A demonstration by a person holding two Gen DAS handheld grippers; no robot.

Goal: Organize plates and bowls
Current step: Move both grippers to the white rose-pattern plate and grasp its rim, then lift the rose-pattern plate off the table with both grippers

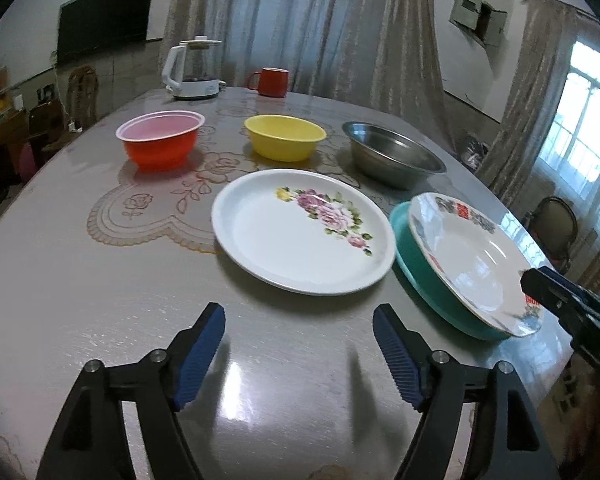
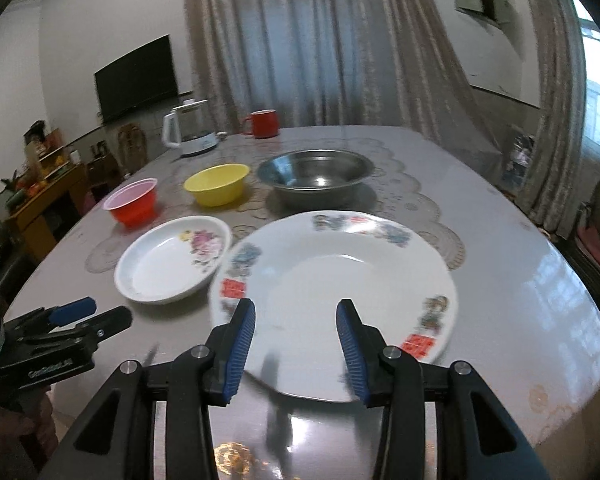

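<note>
Bare table [image 1: 100, 300] lay open before the left gripper [image 1: 299, 354]; ahead, the floral plate [image 1: 304, 232] and a row of three bowls [image 1: 285, 137] blocked the way, the teal dish [image 1: 428, 280] crowding the right.

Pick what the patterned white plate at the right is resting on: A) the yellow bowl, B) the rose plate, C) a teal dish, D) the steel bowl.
C: in the left wrist view the patterned plate lies tilted on top of a teal dish, apart from the steel bowl, yellow bowl and rose plate.
</note>
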